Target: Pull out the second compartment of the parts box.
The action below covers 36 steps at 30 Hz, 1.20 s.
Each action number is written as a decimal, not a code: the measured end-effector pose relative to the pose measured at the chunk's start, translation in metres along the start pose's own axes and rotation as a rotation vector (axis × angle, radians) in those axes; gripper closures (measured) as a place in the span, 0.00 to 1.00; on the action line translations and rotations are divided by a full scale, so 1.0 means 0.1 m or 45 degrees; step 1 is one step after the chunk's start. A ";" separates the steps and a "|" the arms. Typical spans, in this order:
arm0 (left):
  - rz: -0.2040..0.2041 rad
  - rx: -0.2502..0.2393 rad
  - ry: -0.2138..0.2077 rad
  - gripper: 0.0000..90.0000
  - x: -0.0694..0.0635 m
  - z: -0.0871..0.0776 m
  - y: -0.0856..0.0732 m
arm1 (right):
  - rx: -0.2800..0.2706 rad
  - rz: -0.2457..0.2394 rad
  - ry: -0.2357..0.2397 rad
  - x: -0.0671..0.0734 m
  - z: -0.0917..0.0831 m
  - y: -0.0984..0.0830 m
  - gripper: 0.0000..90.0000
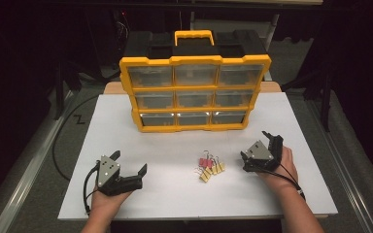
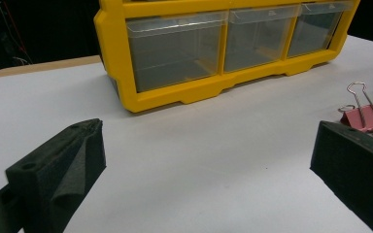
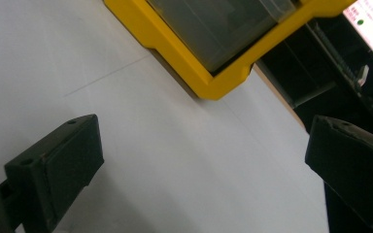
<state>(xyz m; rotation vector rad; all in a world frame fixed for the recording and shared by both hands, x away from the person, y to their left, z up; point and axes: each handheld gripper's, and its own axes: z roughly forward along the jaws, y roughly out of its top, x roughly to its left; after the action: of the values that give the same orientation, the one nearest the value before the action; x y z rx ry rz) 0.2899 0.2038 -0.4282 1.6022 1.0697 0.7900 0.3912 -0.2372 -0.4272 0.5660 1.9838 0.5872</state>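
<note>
While both hands rest low on the white tabletop (image 1: 126, 126), left tongs (image 1: 129, 165) gape wide and empty, right tongs (image 1: 260, 144) spread wide too, nothing held, binder clips (image 1: 210, 166) clustered between them, nearer the right, yellow drawer organizer (image 1: 194, 92) standing behind, drawers closed.

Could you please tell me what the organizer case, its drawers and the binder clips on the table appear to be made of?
The organizer case looks like moulded plastic, yellow and black with a dull sheen. Its drawers seem to be clear glossy plastic, since the insides show through. The binder clips look like painted sheet metal, pink and yellow, with thin shiny wire handles, probably steel.
</note>
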 end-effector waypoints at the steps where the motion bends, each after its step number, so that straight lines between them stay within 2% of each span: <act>1: 0.004 0.002 -0.002 0.00 0.00 0.00 0.00 | -0.001 -0.020 -0.007 0.01 -0.01 0.01 0.02; 5: 0.013 -0.001 -0.013 0.00 -0.01 0.00 0.00 | -0.007 -0.102 -0.031 0.06 -0.04 0.08 0.02; 7: 0.013 -0.006 -0.015 0.00 -0.01 -0.01 0.00 | -0.001 -0.164 -0.048 0.09 -0.04 0.09 0.02; 11: 0.013 -0.007 -0.016 0.00 0.00 -0.01 0.00 | 0.005 -0.219 -0.063 0.14 -0.05 0.12 0.02; 16: 0.013 -0.008 -0.016 0.00 0.00 -0.01 0.00 | -0.006 -0.318 -0.078 0.17 -0.06 0.13 0.02; 24: 0.023 -0.008 -0.014 0.00 -0.01 -0.01 0.00 | -0.011 -0.434 -0.106 0.23 -0.08 0.17 0.02; 25: 0.025 -0.007 -0.015 0.00 -0.01 -0.01 0.00 | -0.013 -0.433 -0.108 0.24 -0.08 0.17 0.02; 26: 0.025 -0.007 -0.017 0.00 -0.01 -0.01 0.00 | -0.023 -0.483 -0.114 0.22 -0.08 0.18 0.02; 30: 0.025 -0.010 -0.017 0.00 -0.01 -0.01 0.00 | -0.007 -0.499 -0.118 0.26 -0.09 0.18 0.02; 36: 0.021 -0.015 -0.012 0.00 -0.01 -0.01 0.00 | 0.005 -0.569 -0.131 0.29 -0.10 0.20 0.02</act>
<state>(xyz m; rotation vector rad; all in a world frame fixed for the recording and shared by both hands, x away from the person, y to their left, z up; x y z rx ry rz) 0.2886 0.2035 -0.4273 1.6056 1.0446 0.7978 0.3724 -0.2058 -0.4298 0.1390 1.9299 0.2709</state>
